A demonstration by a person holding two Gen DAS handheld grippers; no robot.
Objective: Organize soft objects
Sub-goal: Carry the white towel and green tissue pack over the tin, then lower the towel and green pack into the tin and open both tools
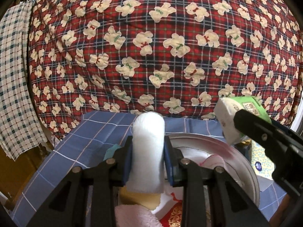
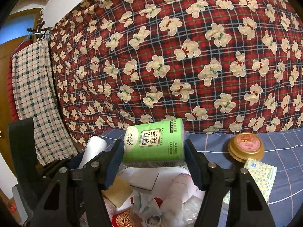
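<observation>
My left gripper (image 1: 148, 159) is shut on a white rolled cloth (image 1: 147, 151), held upright above a metal basin (image 1: 244, 162). The roll also shows at the left of the right wrist view (image 2: 95, 148). My right gripper (image 2: 154, 162) is shut on a green tissue pack (image 2: 154, 141), held sideways above the pile of soft items in the basin. The pack and the right gripper also show at the right of the left wrist view (image 1: 244, 113). Below lie a yellow sponge (image 2: 118, 191), a pink towel (image 1: 134, 215) and white cloths (image 2: 178, 194).
A red plaid quilt with bear shapes (image 2: 170, 56) fills the background. A blue checked sheet (image 1: 75, 147) covers the surface. A gold-lidded jar (image 2: 246, 147) and a dotted tissue packet (image 2: 259, 177) lie at right. A checked cloth (image 2: 36, 98) hangs at left.
</observation>
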